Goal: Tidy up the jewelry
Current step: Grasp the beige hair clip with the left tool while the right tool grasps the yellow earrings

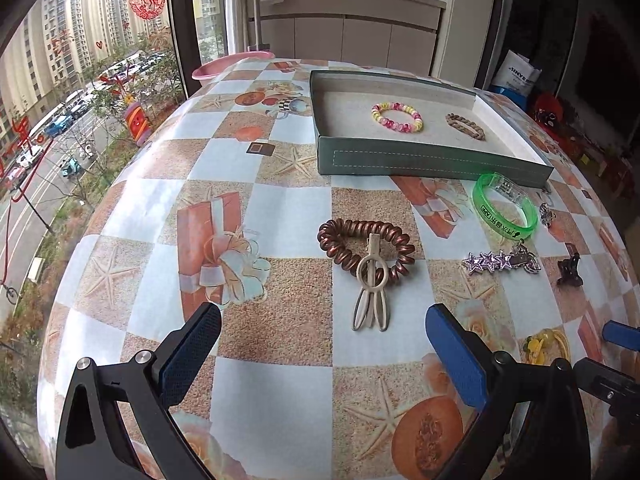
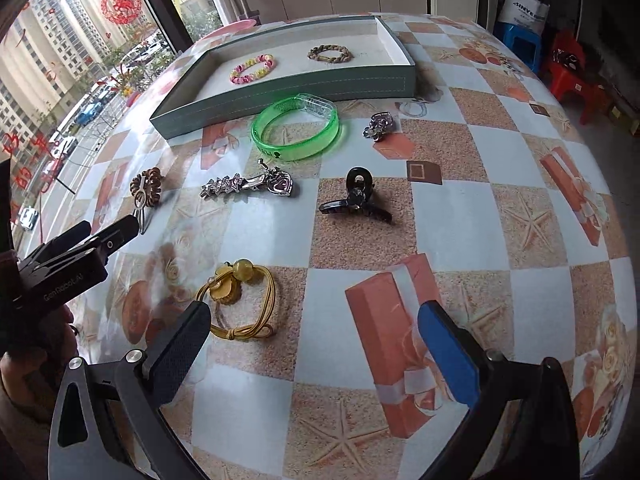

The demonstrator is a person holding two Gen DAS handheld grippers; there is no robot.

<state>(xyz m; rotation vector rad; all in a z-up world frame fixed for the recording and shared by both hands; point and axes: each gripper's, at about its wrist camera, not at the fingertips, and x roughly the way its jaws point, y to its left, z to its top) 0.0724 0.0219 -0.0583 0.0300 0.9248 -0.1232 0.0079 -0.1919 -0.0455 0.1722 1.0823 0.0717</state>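
Observation:
A grey-green tray (image 1: 420, 162) (image 2: 288, 90) holds a pink-yellow bead bracelet (image 1: 397, 117) (image 2: 253, 68) and a brown braided bracelet (image 1: 465, 126) (image 2: 330, 54). On the table lie a brown coil hair tie (image 1: 344, 240) (image 2: 149, 184) with a beige clip (image 1: 372, 296) on it, a green bangle (image 1: 505, 210) (image 2: 298, 134), a silver star clip (image 1: 500, 263) (image 2: 250, 186), a black claw clip (image 1: 570, 272) (image 2: 356, 198), a small silver flower clip (image 2: 378, 126) and a yellow hair tie (image 2: 240, 300). My left gripper (image 1: 324, 344) is open just before the beige clip. My right gripper (image 2: 316, 344) is open right of the yellow hair tie.
A pink basin (image 1: 232, 65) sits at the table's far edge by the window. Blue and red stools (image 2: 560, 68) stand on the floor beyond the table's right side. The left gripper's body (image 2: 72, 264) shows at the left of the right wrist view.

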